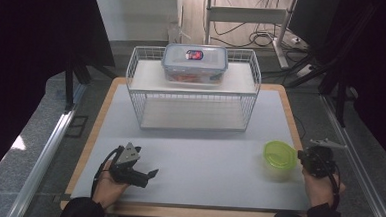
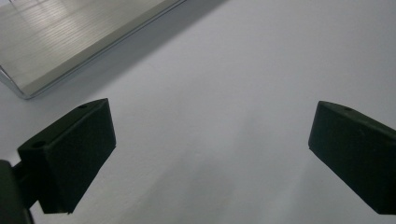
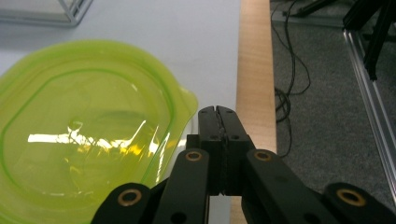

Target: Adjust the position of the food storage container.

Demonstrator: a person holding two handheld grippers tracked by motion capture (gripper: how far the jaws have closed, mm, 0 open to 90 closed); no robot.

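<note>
The counter (image 1: 188, 153) lay wide and pale before me, its wooden edge showing along the right. At its far side stood the white wire rack (image 1: 192, 88), and on the rack's upper shelf sat a clear lidded box (image 1: 195, 63) with something red inside. Nearer me, toward the right edge, was the green-lidded container (image 1: 280, 159), a small translucent tub resting flat on the counter, well apart from the rack.

My right tongs (image 1: 302, 155) sat just beside that container's right rim. In the right gripper view the tongs (image 3: 219, 112) were pressed together with nothing between them, their tip next to the small tab on the lid (image 3: 88, 135); I could not tell whether they touched it. My left tongs (image 1: 150, 174) rested low near the front left of the counter, spread wide over bare surface and holding nothing.

As I judged it, the container was the thing in hand, and shut tongs could only nudge it. To do the step well, I would have parted the right tongs first, then come in level with the rim so one pad went under the tab and one over it, closing gently since the tub looked light and likely to slide.
</note>
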